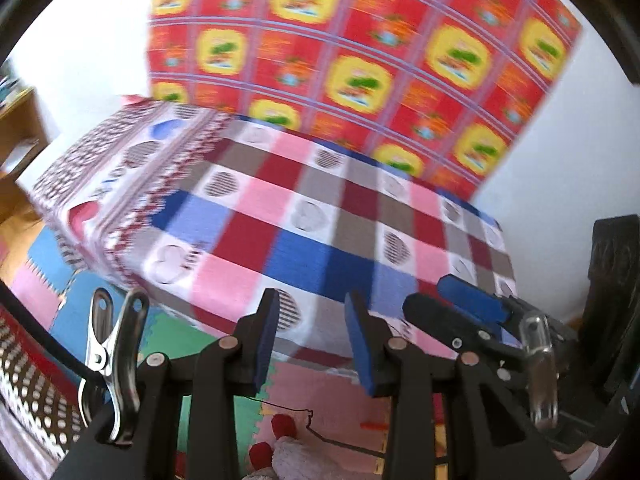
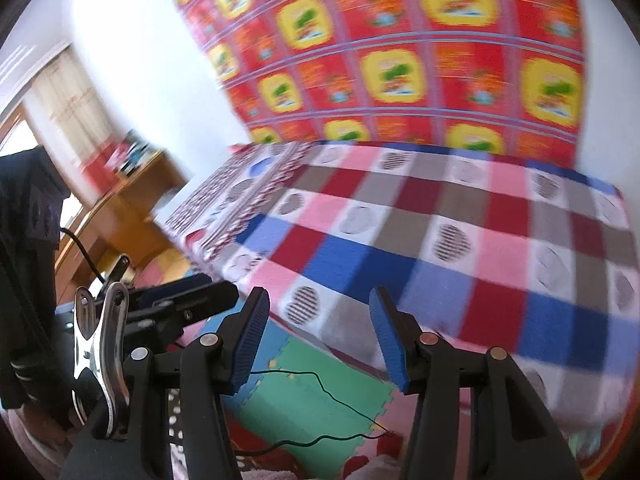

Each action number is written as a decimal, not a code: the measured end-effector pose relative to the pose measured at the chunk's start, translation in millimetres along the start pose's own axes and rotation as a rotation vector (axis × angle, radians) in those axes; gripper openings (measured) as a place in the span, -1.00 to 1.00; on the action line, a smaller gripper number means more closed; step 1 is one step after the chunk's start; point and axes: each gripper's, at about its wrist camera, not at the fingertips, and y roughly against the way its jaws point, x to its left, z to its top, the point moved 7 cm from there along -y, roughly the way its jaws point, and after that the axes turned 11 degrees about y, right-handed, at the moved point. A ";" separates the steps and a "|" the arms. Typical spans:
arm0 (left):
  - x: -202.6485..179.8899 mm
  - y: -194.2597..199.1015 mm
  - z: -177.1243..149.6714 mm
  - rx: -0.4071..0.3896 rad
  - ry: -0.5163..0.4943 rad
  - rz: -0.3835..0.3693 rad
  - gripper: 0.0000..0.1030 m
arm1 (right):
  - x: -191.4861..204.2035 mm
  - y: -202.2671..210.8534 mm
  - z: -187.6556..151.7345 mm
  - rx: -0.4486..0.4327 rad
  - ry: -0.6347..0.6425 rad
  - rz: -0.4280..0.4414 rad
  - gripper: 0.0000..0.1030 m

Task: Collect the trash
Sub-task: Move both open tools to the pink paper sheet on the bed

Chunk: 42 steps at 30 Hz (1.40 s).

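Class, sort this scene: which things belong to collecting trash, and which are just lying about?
Job: left tool, open, empty; right tool, open, empty; orange scrap, probably trash.
Lying about: checked bed cover; foam mats; wooden shelf; soft toy.

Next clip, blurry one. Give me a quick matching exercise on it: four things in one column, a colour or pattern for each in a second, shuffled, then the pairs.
Things:
1. Bedspread
2. Wall hanging
3. Tong pads
4. Clip

Colour or pattern:
A. Shiny metal
B. Blue
C. Checked, with hearts
D. Red squares with yellow panels

Pairs: 1-C, 2-D, 3-B, 4-A
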 end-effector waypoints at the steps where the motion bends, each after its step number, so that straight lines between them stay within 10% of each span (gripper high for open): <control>1: 4.7 -0.6 4.4 -0.006 0.015 0.008 -0.32 | 5.0 -8.7 7.3 0.008 0.022 0.023 0.04; 22: 110.6 -1.3 93.2 -0.135 0.321 0.164 -0.32 | 55.8 -111.4 94.7 0.114 0.227 0.224 0.04; 42: 250.4 1.8 179.2 -0.105 0.233 0.159 -0.32 | 140.7 -197.7 151.6 0.088 0.157 0.121 0.04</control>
